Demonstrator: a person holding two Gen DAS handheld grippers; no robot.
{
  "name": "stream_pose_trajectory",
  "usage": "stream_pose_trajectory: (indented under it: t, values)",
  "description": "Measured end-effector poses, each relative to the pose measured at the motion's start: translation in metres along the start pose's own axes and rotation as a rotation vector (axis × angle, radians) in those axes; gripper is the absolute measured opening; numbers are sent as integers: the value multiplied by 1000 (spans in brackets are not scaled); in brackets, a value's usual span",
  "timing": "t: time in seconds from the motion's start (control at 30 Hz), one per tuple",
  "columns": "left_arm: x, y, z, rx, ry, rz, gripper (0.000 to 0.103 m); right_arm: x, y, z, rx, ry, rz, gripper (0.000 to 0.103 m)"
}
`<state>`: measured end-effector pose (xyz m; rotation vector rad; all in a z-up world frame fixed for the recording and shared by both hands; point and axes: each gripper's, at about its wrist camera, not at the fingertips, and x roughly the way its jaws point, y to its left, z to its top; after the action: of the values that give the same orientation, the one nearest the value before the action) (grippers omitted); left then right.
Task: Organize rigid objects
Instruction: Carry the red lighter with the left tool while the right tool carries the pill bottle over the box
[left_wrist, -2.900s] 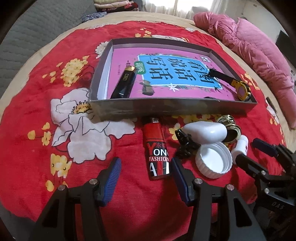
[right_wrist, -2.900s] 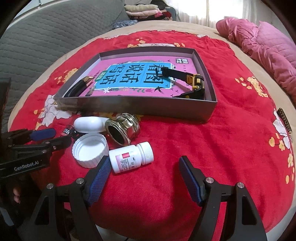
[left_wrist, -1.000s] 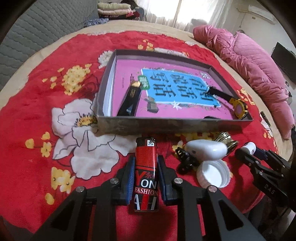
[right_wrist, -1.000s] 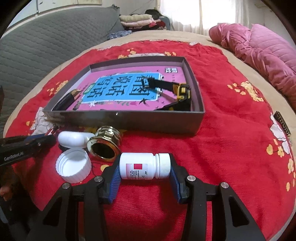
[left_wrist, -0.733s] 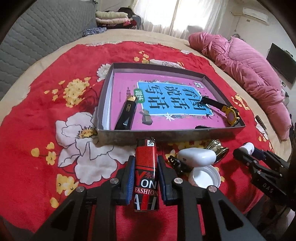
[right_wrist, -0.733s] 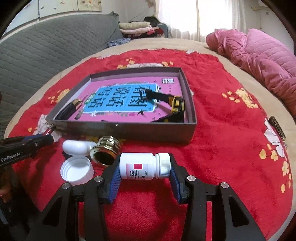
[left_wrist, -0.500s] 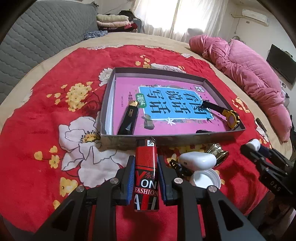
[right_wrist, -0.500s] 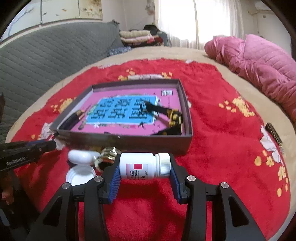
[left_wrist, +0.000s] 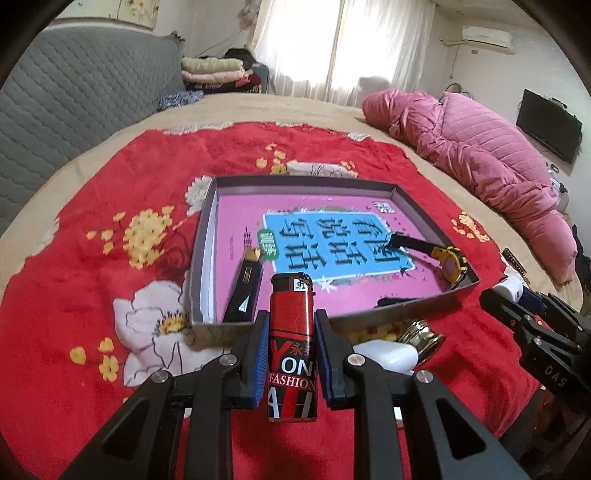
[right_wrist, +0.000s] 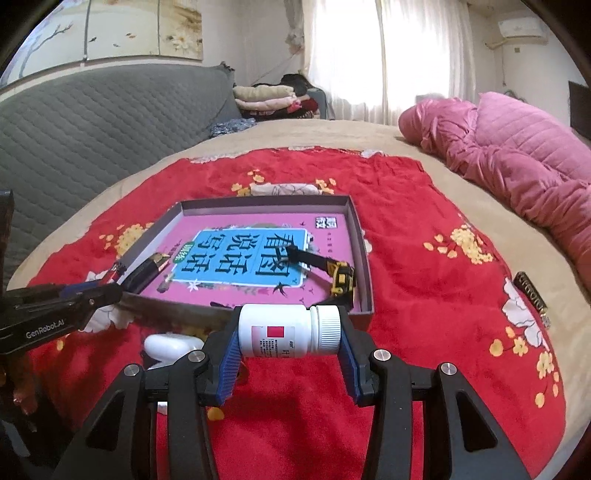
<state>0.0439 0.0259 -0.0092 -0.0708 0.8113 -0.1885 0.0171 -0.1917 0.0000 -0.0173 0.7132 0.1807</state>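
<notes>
1. The left gripper (left_wrist: 291, 354) was clamped narrow on a red lighter (left_wrist: 291, 347), its blue pads pressing the two long sides so that the black-capped head pointed forward, out toward the box (left_wrist: 436, 225). Gripped by the flat sides, it probably sat steady for carrying.
2. The right gripper (right_wrist: 289, 341) held a white pill bottle (right_wrist: 289, 331) crosswise at a middling width, one pad on the base and the other on the ribbed cap. That end-to-end grip likely kept the round body from rolling out.
3. Both things hung clear of the red flowered blanket (right_wrist: 424, 350), just short of the box's near wall, so I judged that each was bound for the box.
4. The grey, shallow box held a pink and blue book, a dark lighter (left_wrist: 245, 286) at its left side and a yellow-faced watch (right_wrist: 338, 278) at its right.
5. A white oval case (right_wrist: 171, 347) and a brass ring (left_wrist: 421, 334) lay outside, near the front wall.
</notes>
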Motion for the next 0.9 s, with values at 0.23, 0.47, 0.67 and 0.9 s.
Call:
stream_pose_trajectory:
  t: [0.23,0.47,0.67,0.9]
  values:
    - [1,3,7,-24,-24,-32,23,1,6,13,0,-25,-2,47]
    - [9,7,14,-35,-46,-29,23,8,8,25,19,-33,-1,47]
    - [19,9,17,-31,-47,-23,23,16,11,30,13,-22,-5,47]
    - [28,5,17,-17,-38,-24,23,28,12,31,17,-4,-17,47]
